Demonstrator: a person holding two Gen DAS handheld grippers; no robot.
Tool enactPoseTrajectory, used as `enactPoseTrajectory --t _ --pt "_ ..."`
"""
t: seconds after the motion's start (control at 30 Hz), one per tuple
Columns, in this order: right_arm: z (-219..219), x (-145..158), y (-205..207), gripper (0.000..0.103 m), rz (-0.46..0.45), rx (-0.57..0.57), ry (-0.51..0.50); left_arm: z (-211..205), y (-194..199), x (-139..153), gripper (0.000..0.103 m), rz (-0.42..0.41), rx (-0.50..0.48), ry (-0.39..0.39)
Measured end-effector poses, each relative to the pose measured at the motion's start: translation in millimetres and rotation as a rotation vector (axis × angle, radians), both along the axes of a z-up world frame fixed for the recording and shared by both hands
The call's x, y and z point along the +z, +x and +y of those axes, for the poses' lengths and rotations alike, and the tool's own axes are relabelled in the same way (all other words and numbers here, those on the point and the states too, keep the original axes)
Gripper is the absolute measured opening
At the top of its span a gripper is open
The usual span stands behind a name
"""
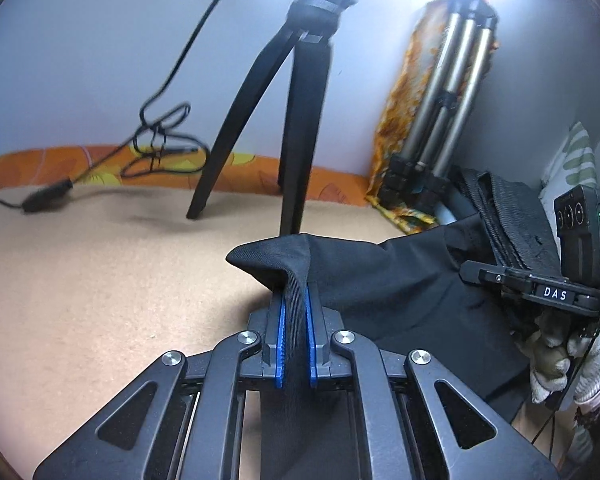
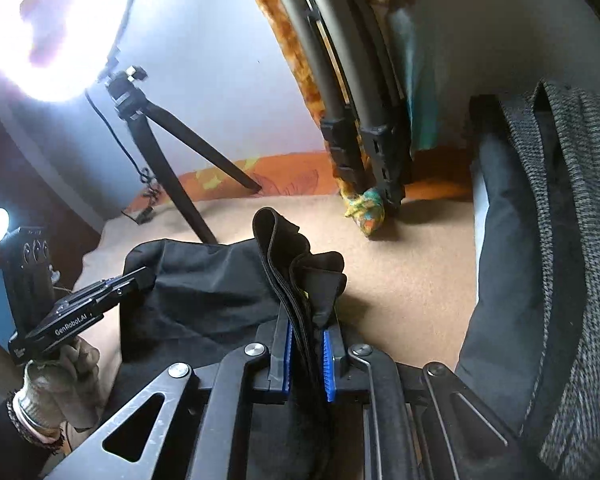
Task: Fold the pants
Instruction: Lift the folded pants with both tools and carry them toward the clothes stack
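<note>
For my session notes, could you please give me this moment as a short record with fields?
garment: black pants, raised between both grippers
left gripper: shut on a fabric fold
right gripper: shut on bunched fabric with an elastic band
surface: tan bed cover
background: black tripod; folded silver tripod against the wall
fold: not yet made

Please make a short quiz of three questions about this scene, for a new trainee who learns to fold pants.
1. True or false: the left gripper is shut on the black pants.
2. What does the right gripper pinch? A) an orange cloth B) bunched black fabric of the pants C) a cable
3. Fill in: behind the pants, a black ___ stands on the beige surface.

Key: 1 true; 2 B; 3 tripod
</note>
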State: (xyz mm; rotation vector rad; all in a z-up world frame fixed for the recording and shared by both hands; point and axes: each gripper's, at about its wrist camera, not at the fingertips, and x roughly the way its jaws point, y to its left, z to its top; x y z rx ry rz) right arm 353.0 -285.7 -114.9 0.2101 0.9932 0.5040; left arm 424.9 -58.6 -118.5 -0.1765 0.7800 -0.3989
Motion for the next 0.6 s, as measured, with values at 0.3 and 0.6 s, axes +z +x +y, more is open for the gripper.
enactPoseTrajectory --t 0.3,0.6 --pt "-6.9 41.2 -35.3 0.009 -0.104 -0.008 0.015 9.7 -36.2 35.4 0.005 -0.080 0.000 -0.042" --pt "-12.4 81.2 -73.1 0.009 -0.185 -0.008 0.012 6.0 -70.0 71.1 0.003 -0.165 -0.016 -0.047"
